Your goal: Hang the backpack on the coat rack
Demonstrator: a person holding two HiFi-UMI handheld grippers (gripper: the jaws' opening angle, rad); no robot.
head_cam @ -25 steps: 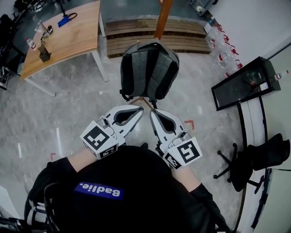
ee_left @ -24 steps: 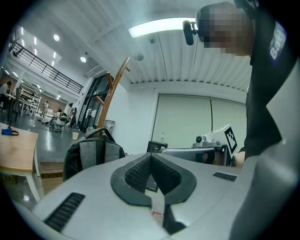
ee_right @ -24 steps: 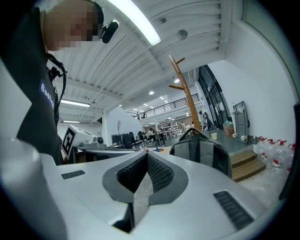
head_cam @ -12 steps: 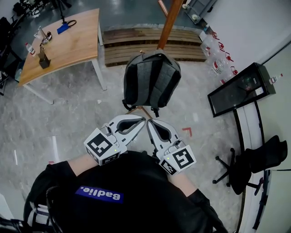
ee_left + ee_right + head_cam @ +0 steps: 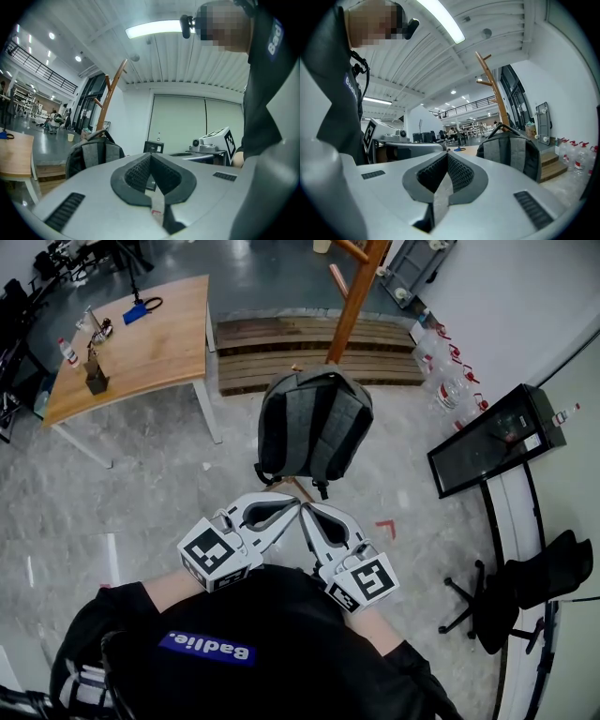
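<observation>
Already the backpack (image 5: pixel 314 423) hangs upright against the wooden pole of the coat rack (image 5: pixel 354 292), straight ahead of both hand-held grippers and well apart from them. The left hand-held gripper (image 5: pixel 292 509) and the right hand-held gripper (image 5: pixel 307 514) sit close to the person's torso (image 5: pixel 234 615), tips nearly touching each other (a V aimed at the backpack). The 2 jaws of each are pressed together with nothing between them.

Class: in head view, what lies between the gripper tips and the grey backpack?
In the head view, only floor and a wooden strip, probably a foot of the coat rack, separate the left gripper and right gripper from the backpack.
</observation>
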